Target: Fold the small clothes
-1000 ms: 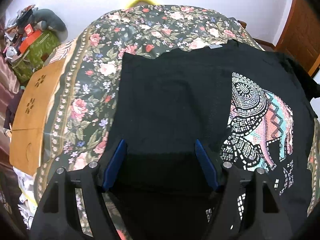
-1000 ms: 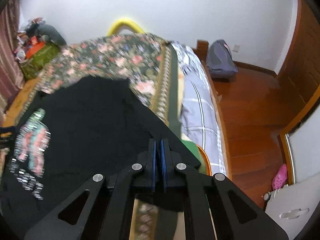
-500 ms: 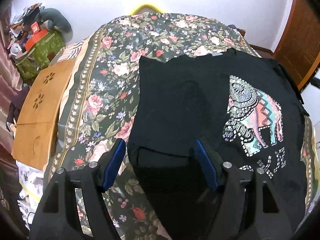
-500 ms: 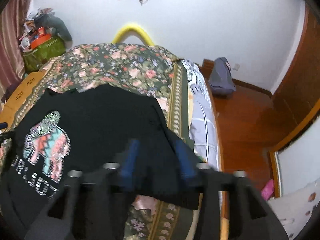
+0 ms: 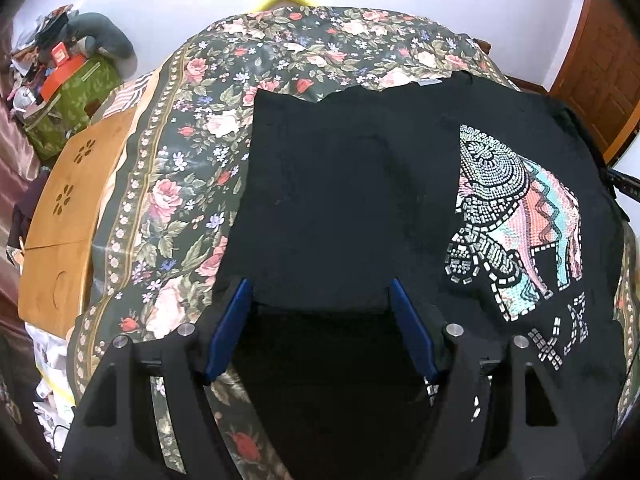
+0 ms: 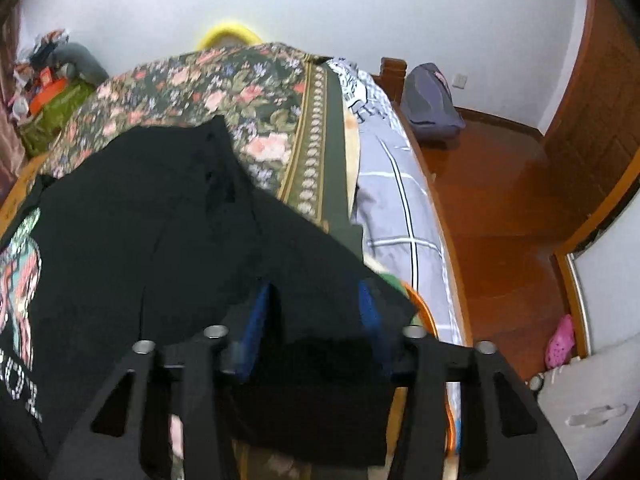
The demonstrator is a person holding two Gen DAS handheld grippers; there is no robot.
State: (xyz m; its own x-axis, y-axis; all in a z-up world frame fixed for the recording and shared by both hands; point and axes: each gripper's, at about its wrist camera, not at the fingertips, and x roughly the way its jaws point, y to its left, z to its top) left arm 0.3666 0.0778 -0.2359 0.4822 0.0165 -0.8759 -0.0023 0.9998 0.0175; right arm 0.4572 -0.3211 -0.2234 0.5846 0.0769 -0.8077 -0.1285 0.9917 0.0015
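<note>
A black T-shirt [image 5: 344,200] with a beaded elephant print [image 5: 516,220] lies spread on the floral bedspread [image 5: 192,184]. Its left side is folded inward. My left gripper [image 5: 320,312] hangs open just above the shirt's near left part, with nothing pressed between its blue pads [image 5: 230,328]. In the right wrist view the same T-shirt [image 6: 152,240] fills the left half, its right sleeve edge lying toward the bed's side. My right gripper [image 6: 314,316] is low over that edge. Its jaws are closing with black cloth between them, and the pads [image 6: 256,320] are still apart.
A low wooden table [image 5: 68,208] and a green bag with clutter [image 5: 72,88] stand left of the bed. On the right, a grey checked sheet [image 6: 400,208] marks the bed's edge, then the wood floor with a backpack [image 6: 430,100] and a pink shoe [image 6: 560,340].
The right gripper's jaws, shut a second ago, have come apart, and it has sunk closer to the shirt's right edge. The left gripper swung aside and came back, still open.
</note>
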